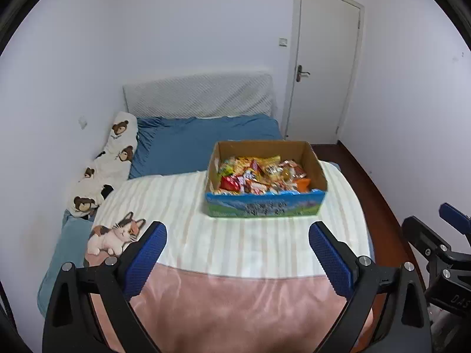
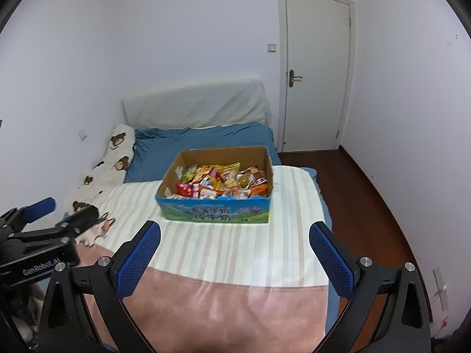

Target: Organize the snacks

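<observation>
A cardboard box (image 1: pixel 266 207) with a blue printed front stands on the striped blanket on the bed, seen also in the right wrist view as the box (image 2: pixel 215 213). Several colourful snack packets (image 1: pixel 262 175) fill it, the same snack packets (image 2: pixel 220 181) showing from the right. My left gripper (image 1: pixel 237 235) hovers open above the blanket, short of the box, nothing between its blue pads. My right gripper (image 2: pixel 235 235) is likewise open and empty, just in front of the box. Each gripper appears at the edge of the other's view.
The bed carries a white-striped and pink blanket (image 1: pixel 235 253) over a blue sheet (image 1: pixel 200 144). A cat plush (image 1: pixel 113 235) and a bear-print pillow (image 1: pixel 114 153) lie along the left wall. A shut white door (image 1: pixel 323 67) and wooden floor (image 2: pixel 368 194) are to the right.
</observation>
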Demonstrator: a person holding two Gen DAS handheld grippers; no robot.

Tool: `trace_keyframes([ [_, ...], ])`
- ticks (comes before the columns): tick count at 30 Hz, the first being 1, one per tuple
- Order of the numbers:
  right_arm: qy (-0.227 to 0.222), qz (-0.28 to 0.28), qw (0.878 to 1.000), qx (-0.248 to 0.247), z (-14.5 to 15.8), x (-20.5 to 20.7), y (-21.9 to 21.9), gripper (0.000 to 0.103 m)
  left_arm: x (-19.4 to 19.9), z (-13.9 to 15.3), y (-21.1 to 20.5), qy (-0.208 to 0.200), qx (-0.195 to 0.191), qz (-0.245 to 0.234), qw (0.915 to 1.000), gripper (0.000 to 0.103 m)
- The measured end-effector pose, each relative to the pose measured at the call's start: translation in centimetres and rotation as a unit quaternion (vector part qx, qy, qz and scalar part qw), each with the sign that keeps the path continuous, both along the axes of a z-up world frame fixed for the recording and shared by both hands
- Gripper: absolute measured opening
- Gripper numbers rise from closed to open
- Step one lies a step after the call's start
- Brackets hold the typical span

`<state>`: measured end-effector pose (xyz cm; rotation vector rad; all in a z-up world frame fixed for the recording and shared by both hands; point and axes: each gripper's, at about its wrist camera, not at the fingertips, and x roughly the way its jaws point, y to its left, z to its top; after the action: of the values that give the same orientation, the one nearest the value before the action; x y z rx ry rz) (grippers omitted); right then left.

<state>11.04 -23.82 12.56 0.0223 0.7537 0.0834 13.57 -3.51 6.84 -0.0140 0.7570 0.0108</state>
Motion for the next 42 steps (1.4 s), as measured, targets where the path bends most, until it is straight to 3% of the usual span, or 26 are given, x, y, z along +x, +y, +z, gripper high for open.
trace_keyframes([
  [12,0.014,-0.042,0.999,-0.010,-3.1,7.4,-1.0,0.103,7.2,-2.1,0.2,0.018,0.015,0.020,0.9995,0.099],
  [23,0.045,-0.058,0.997,-0.019,-6.3,12.1,-1.8,0.103,11.3,-4.7,-0.6,0.048,0.028,0.013,0.9984,0.099],
  [42,0.041,-0.067,0.997,-0.021,-6.3,13.6,-1.3,0.103,12.9,-5.7,-1.0,0.051,0.022,0.007,0.9984,0.099],
])
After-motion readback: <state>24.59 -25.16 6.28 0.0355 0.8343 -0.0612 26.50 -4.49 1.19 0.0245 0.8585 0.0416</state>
